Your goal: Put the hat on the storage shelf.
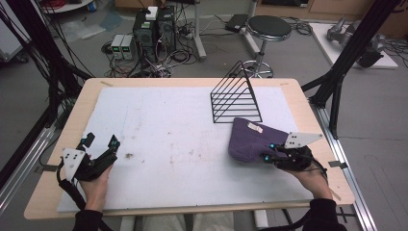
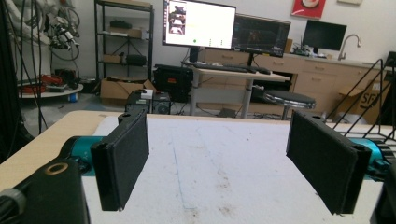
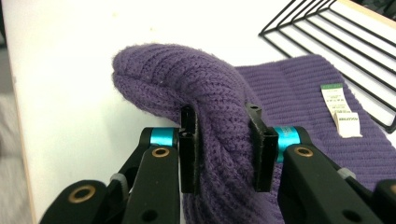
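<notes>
From above: purple knit hat (image 1: 250, 138) on white mat (image 1: 163, 139), near right of desk (image 1: 53, 192), close before wire rack (image 1: 235, 96); right tool (image 1: 267, 152) biting its near edge. Left tool (image 1: 101, 140) at near left, spread wide, empty. Right gripper view: pads (image 3: 189, 149) pinching a raised fold of hat (image 3: 210, 107).

A: Item?
B: Purple ribbed knit hat (image 1: 250, 139), white label (image 3: 342, 111) facing up, on the white mat's right side.
A: Pose?
B: Near edge bunched, lifted; rest flat.
</notes>
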